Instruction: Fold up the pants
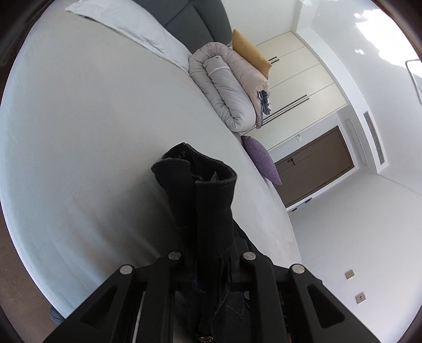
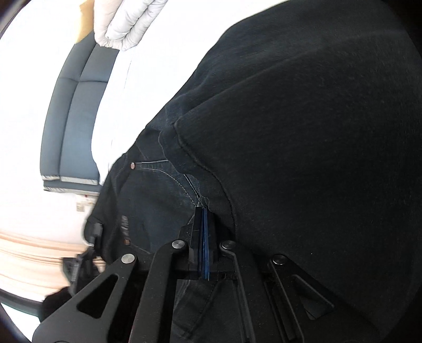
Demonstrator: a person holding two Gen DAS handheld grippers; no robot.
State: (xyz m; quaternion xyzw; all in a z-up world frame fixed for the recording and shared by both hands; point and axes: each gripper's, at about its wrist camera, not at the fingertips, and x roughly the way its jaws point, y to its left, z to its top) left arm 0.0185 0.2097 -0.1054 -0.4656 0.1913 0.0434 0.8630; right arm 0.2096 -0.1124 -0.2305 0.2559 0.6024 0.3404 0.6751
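The pants point(image 1: 203, 200) are black jeans. In the left wrist view a folded leg end sticks up from between the fingers of my left gripper point(image 1: 211, 266), which is shut on the cloth above the white bed point(image 1: 92, 132). In the right wrist view the pants point(image 2: 303, 132) fill most of the frame, with a rivet and pocket seam showing. My right gripper point(image 2: 204, 232) is shut on them near the seam, its blue pads pressed together with the fabric edge at their tip.
A rolled grey duvet point(image 1: 229, 87) with a yellow pillow point(image 1: 250, 50) lies at the far bed edge, and a purple cushion point(image 1: 261, 158) is beside it. A grey headboard point(image 1: 184, 15) and a white pillow point(image 1: 137, 29) are behind. The headboard point(image 2: 76, 113) also shows in the right wrist view.
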